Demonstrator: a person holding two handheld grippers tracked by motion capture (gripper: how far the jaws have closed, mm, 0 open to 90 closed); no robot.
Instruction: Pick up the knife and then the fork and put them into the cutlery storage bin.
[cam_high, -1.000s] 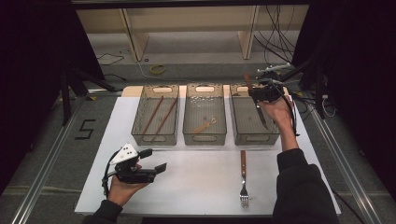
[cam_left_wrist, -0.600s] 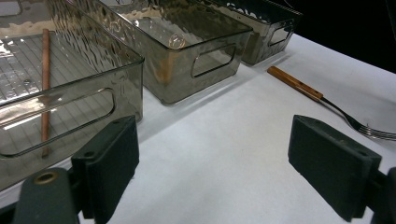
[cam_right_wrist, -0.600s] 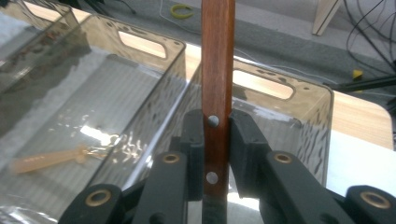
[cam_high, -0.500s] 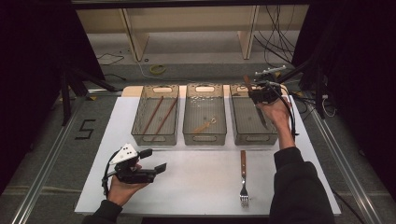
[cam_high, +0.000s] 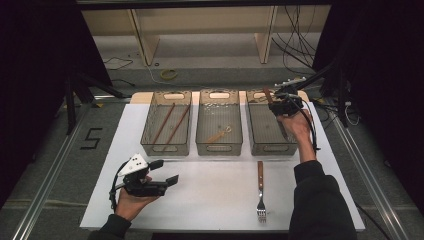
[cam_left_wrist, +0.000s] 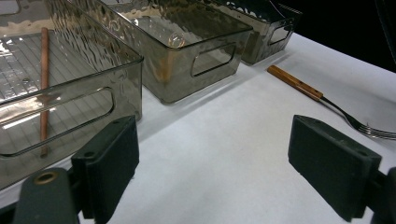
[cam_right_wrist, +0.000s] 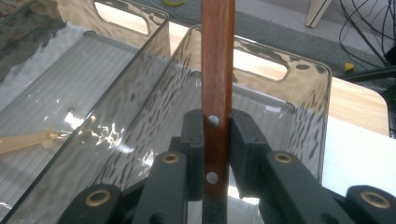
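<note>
Right gripper (cam_right_wrist: 217, 154) is clamped tight on a brown wooden riveted utensil handle (cam_right_wrist: 217, 70), held over the smoky clear plastic bin (cam_high: 272, 148) at the right end of the row. Left gripper (cam_high: 166, 172) hangs wide apart with nothing in it, well left of that bin.

white table (cam_high: 210, 200) — three clear bins (cam_high: 219, 148) in a row; one fork (cam_high: 260, 192)

Dark curtains (cam_high: 35, 60) flank the white tabletop (cam_high: 215, 195). At twelve o'clock stand wooden legs (cam_high: 137, 35) on grey floor (cam_high: 210, 57); cables (cam_high: 295, 35) trail at one o'clock.
</note>
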